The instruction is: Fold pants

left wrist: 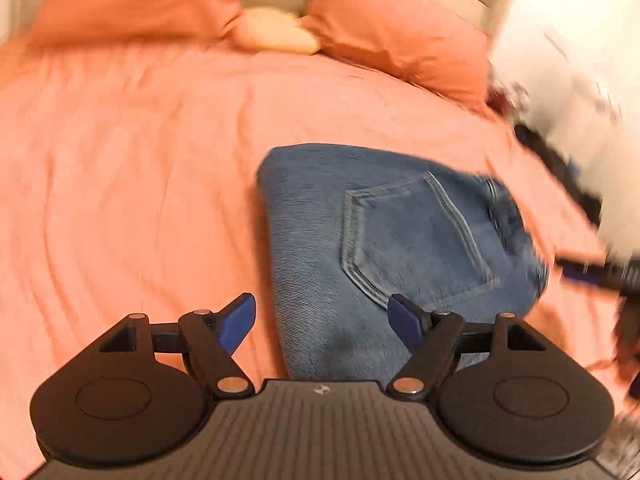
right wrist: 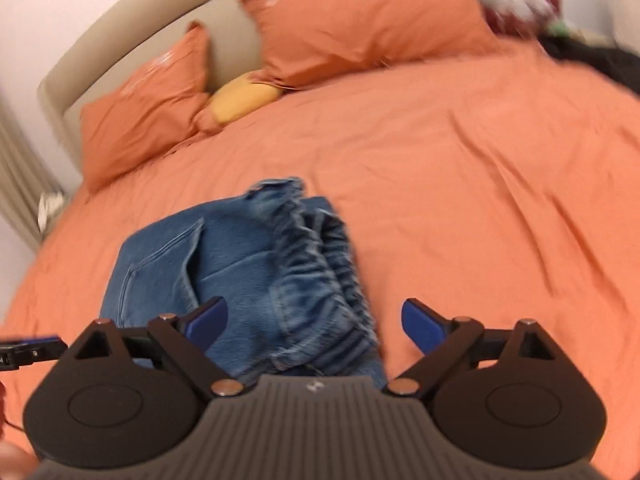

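Observation:
Blue denim pants (left wrist: 384, 240) lie folded into a compact bundle on the orange bed (left wrist: 140, 180), back pocket facing up. In the right wrist view the pants (right wrist: 248, 280) show the pocket on the left and the gathered elastic waistband on the right. My left gripper (left wrist: 322, 320) is open and empty, hovering over the near end of the bundle. My right gripper (right wrist: 314, 324) is open and empty, hovering over the waistband end. The tip of the other gripper (right wrist: 28, 350) shows at the left edge of the right wrist view.
Two orange pillows (right wrist: 360, 20) and a small yellow cushion (right wrist: 244, 96) lie against the beige headboard (right wrist: 132, 40). Dark clutter sits at the bed's right side (right wrist: 592, 56). Wide orange bedspread (right wrist: 480, 180) stretches right of the pants.

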`<action>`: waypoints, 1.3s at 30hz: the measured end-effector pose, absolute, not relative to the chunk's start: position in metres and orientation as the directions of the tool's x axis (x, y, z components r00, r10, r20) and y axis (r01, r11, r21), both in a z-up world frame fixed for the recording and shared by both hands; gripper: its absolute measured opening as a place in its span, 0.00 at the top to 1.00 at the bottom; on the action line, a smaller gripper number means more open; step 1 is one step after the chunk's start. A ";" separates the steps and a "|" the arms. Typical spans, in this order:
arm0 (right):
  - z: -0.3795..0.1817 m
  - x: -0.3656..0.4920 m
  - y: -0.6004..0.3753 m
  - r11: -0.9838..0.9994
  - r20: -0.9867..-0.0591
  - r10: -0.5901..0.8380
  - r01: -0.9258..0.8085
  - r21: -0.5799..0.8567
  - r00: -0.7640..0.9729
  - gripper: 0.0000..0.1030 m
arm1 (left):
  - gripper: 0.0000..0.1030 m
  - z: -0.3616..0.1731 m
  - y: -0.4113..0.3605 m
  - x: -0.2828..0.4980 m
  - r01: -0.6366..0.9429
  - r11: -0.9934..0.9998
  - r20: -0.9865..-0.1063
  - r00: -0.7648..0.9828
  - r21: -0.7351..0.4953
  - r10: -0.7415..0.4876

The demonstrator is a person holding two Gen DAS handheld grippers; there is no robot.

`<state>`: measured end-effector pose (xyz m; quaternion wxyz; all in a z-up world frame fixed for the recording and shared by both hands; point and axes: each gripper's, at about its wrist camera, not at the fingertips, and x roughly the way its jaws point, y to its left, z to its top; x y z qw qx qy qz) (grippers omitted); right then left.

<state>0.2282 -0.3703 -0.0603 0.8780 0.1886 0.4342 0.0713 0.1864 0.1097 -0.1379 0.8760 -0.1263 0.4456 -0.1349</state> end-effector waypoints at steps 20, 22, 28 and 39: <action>-0.151 0.263 -0.405 0.666 -0.651 0.627 0.138 0.733 0.429 0.21 | 0.40 -0.220 0.134 0.245 0.023 0.775 -0.710 0.384 -0.632 -0.590; -0.150 0.266 -0.402 0.682 -0.662 0.620 0.129 0.720 0.421 0.24 | 0.50 -0.224 0.138 0.247 -0.005 0.740 -0.688 0.371 -0.673 -0.623; -0.128 0.262 -0.395 0.728 -0.688 0.596 0.083 0.680 0.413 0.42 | 0.67 -0.201 0.126 0.240 0.067 0.798 -0.718 0.396 -0.599 -0.572; -0.066 0.248 -0.352 0.682 -0.615 0.659 0.000 0.731 0.433 0.54 | 0.76 -0.128 0.158 0.232 0.160 0.853 -0.746 0.424 -0.497 -0.514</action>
